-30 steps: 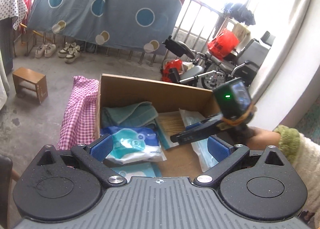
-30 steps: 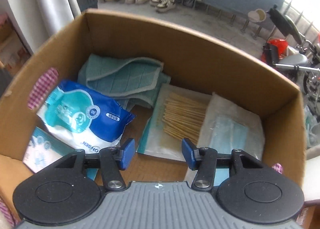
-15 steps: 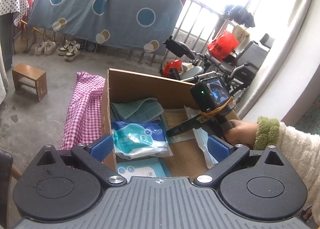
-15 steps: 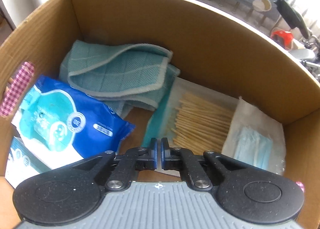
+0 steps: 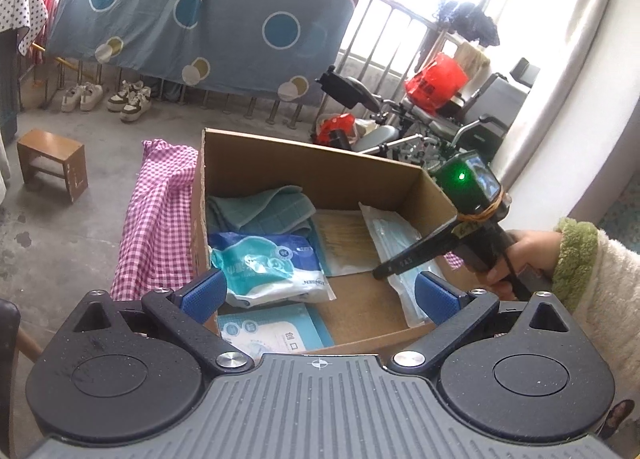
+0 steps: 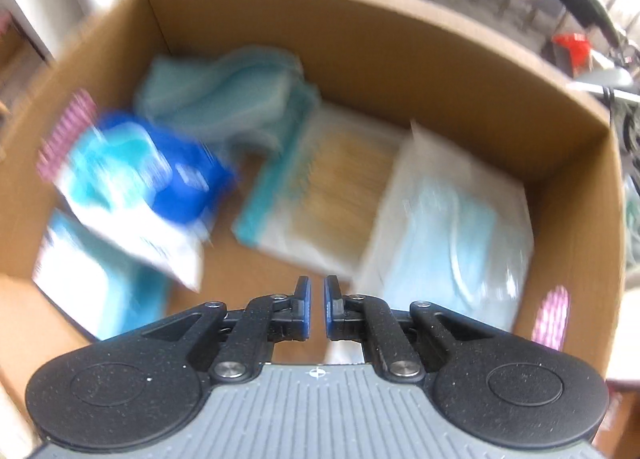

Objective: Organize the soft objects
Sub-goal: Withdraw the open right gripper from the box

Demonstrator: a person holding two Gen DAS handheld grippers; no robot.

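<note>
An open cardboard box (image 5: 312, 153) (image 6: 360, 31) holds a folded teal towel (image 5: 260, 207) (image 6: 232, 99), a blue-and-white wipes pack (image 5: 268, 263) (image 6: 144, 179), a bag of cotton swabs (image 5: 344, 239) (image 6: 320, 187), a bag of face masks (image 5: 396, 235) (image 6: 452, 227) and a flat light-blue pack (image 5: 272, 333) (image 6: 88, 283). My left gripper (image 5: 318, 293) is open at the box's near edge, holding nothing. My right gripper (image 6: 317, 299) (image 5: 380, 271) is shut and empty, pointing steeply down over the box's right side above the masks. The right wrist view is motion-blurred.
A pink checked cloth (image 5: 160, 219) hangs left of the box. A hand in a cream and green sleeve (image 5: 516, 255) holds the right gripper. A wooden stool (image 5: 52, 163), shoes (image 5: 128, 99) and a wheelchair (image 5: 400, 131) stand on the concrete floor beyond.
The right gripper's jaws went from open to shut with nothing in them. It then swung to the right over the box. The left gripper stayed open and nearly still.
</note>
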